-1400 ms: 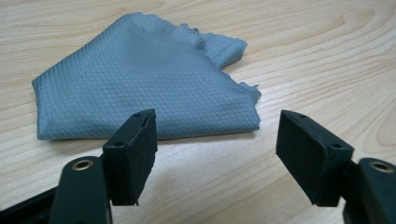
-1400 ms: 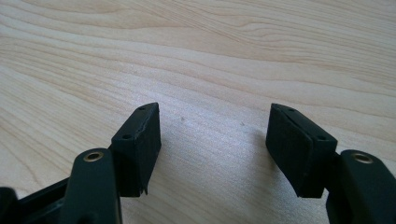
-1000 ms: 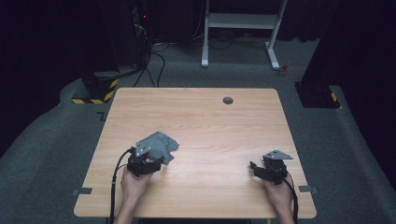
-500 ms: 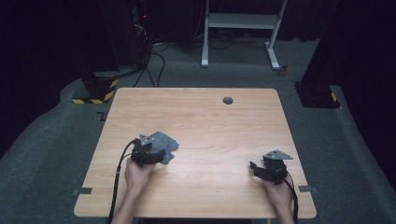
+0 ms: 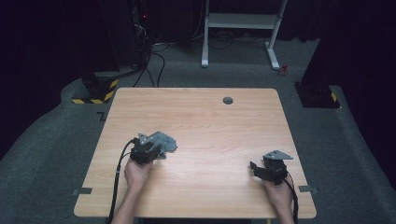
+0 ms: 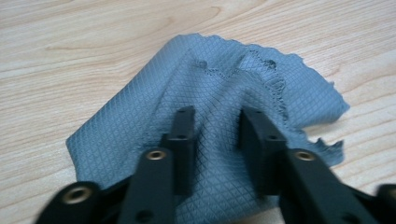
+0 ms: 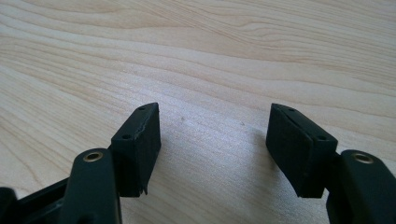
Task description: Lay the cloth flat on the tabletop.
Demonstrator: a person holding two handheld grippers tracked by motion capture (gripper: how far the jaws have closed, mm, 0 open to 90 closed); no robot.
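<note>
Between the left gripper's (image 6: 215, 122) closing jaws: crumpled grey-blue quilted cloth (image 6: 205, 121), bunched, not yet pinched; right gripper (image 7: 215, 135) spread, well apart.

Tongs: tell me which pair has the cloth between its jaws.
The left tongs: the grey cloth lies bunched between their jaws, which have just been closing. The right tongs stand open over bare table.
</note>
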